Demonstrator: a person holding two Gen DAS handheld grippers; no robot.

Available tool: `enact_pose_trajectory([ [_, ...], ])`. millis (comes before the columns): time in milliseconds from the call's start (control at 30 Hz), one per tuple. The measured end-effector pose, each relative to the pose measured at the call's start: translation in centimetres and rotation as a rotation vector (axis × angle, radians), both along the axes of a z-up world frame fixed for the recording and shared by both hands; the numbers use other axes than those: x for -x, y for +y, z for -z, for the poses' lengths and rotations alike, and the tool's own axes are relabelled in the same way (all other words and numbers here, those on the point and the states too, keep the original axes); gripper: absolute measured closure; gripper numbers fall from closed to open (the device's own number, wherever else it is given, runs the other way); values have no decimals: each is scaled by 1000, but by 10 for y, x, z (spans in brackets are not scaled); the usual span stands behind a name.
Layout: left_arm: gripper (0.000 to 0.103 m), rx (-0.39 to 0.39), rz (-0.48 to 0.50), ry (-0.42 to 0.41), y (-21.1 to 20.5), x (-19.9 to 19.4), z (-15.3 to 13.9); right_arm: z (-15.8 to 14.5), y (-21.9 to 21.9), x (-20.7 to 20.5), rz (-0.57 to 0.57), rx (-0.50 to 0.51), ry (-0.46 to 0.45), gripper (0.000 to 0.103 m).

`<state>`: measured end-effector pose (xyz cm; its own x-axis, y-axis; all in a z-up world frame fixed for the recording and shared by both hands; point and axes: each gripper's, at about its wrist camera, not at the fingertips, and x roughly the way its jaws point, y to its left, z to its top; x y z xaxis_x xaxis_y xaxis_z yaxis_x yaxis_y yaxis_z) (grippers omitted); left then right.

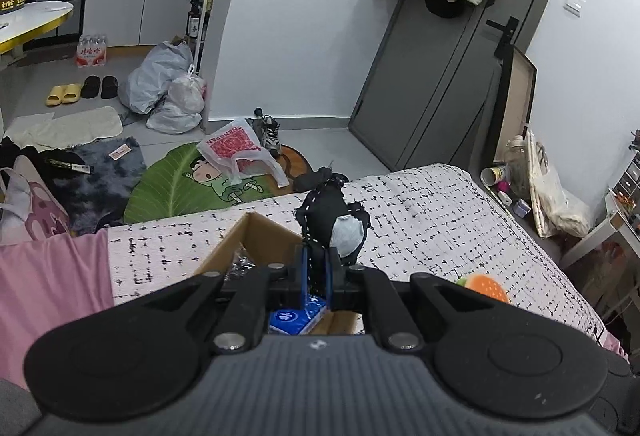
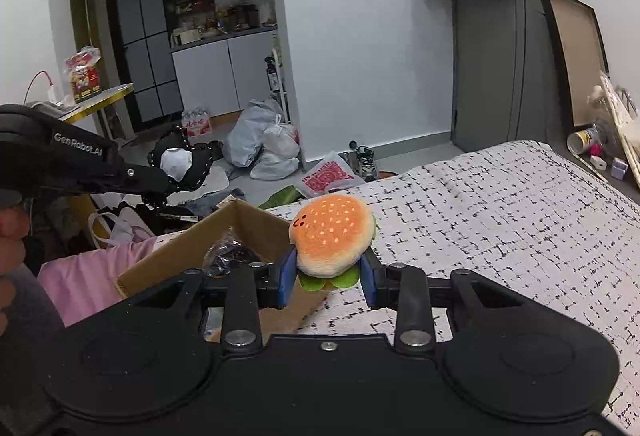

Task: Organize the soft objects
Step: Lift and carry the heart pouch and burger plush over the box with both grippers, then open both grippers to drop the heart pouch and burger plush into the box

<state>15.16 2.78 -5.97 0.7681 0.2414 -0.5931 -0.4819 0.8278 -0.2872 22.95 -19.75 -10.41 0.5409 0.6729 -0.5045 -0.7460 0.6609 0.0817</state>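
My left gripper is shut on a black soft pouch with white stitching and a pale patch, held above an open cardboard box on the bed. The pouch also shows in the right wrist view, at the tip of the left gripper. My right gripper is shut on a plush hamburger, held just right of the box over the bed. The hamburger also shows in the left wrist view. Inside the box lie a blue tissue pack and a dark crinkly bag.
The bed has a white cover with black marks and a pink sheet at its left. The floor beyond holds plastic bags, a green leaf mat, shoes and clothes. A grey door stands at the back.
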Motion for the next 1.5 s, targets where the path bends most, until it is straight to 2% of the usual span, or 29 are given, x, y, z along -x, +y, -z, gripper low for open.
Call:
enact_pose_trajectory([
  [367,96,19,29,49,22,4,7,7,25,10,-35,24,26,70],
  [667,96,25,73,98,35,-7,21,19,48,18,-52,41,63,70],
  [933,96,38,95,135,42,-28,44,36,66,19,-61,77,92,70],
  [1167,96,97,92,173,48,-36,74,44,70,13,-46,74,108,69],
  [1500,95,153,87,198,58,-50,94,48,77,8,-37,77,107,57],
])
